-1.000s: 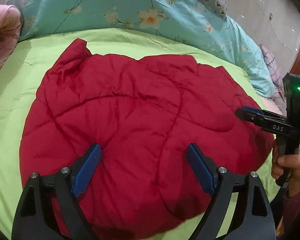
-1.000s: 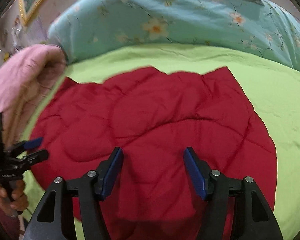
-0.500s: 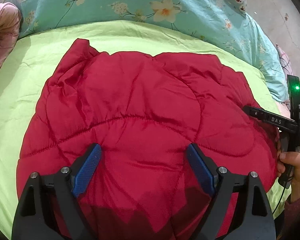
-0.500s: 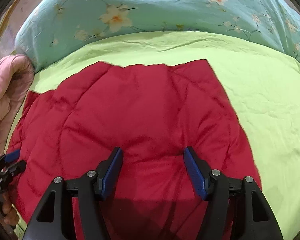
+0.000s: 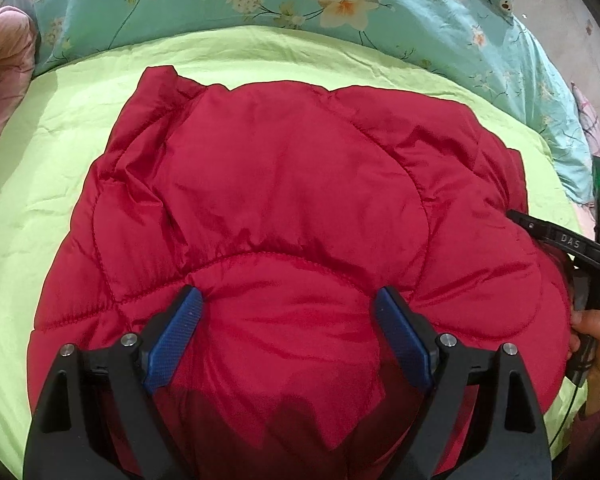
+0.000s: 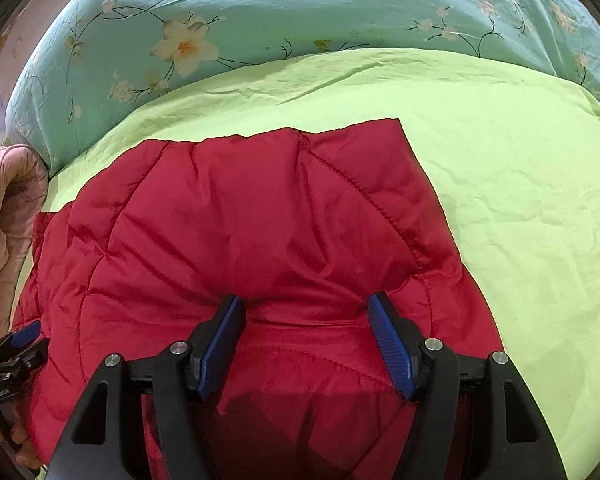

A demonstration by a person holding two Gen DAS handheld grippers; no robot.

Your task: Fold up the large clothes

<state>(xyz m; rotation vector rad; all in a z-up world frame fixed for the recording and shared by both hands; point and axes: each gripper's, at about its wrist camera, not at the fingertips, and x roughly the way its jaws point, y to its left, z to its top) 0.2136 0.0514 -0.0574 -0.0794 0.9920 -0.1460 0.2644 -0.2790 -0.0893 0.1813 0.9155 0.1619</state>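
Fingers (image 5: pixel 188 320) of both grippers wide apart, empty, now lower and closer over the red quilted jacket (image 5: pixel 292 200) than before.

The left gripper (image 5: pixel 288 312) had black plastic arms, blue bumpy pads (image 5: pixel 172 338) and shiny round screws. The right gripper (image 6: pixel 304 320) looked the same, and its side said "DAS" in white letters below a small green light. A bare hand (image 5: pixel 594 344) showed, with a dark red sleeve.

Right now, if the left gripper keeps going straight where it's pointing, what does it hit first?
The red quilted jacket. The left gripper is open with its fingers already against the padding, as far as depth shows.
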